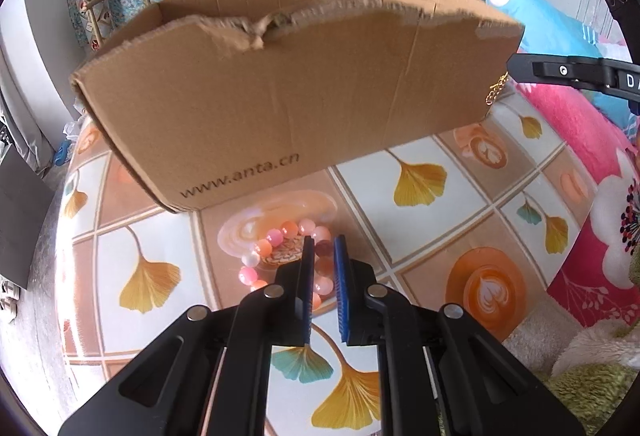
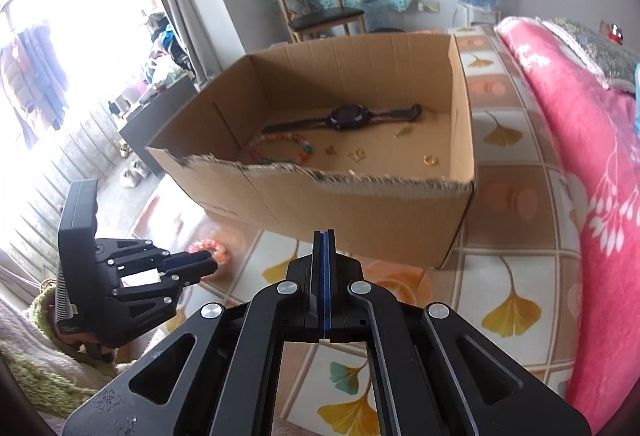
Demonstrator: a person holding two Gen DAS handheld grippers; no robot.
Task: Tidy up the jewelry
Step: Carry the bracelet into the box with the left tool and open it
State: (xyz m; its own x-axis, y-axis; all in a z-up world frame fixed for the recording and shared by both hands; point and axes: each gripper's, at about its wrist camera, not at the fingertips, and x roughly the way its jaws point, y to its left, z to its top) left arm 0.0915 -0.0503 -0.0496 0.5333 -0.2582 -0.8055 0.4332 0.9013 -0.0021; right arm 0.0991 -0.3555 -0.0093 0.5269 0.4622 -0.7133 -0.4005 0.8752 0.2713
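Tongs, left (image 1: 323,242): we record them at six o'clock of their own view, pointing steeply down, the blue pads nearly together and pinching one bead of the pink-and-orange bead bracelet (image 1: 280,236). The rest of the bracelet lies on the ginkgo-leaf tablecloth (image 1: 420,179), just short of the cardboard box (image 1: 280,107), which fills the twelve o'clock half. We judge the grip on a single bead to be deliberate: a loop of round beads offers no flat side, so one bead is nipped and the string will hang from it.

Tongs, right (image 2: 324,234): pads pressed flat together, no gap showing. From the left wrist view we see why. A thin gold chain (image 1: 496,91) dangles from their tip at three o'clock, beside the box's right corner, and so fine a thing needs the pads fully closed.

Box contents, from the right wrist view:
- a dark wristwatch (image 2: 348,117), laid out flat at twelve o'clock on the box floor;
- a coloured bead bangle (image 2: 280,151) at nine o'clock;
- small gold charms (image 2: 356,155) and a gold ring (image 2: 430,159), scattered towards three o'clock.

The near wall is torn low, which we take to ease reaching in.

Status, as we judge it: part of the jewelry is already boxed. The chain and the bracelet are gripped but remain outside the box. A pink blanket (image 2: 580,155) borders the table at three o'clock.
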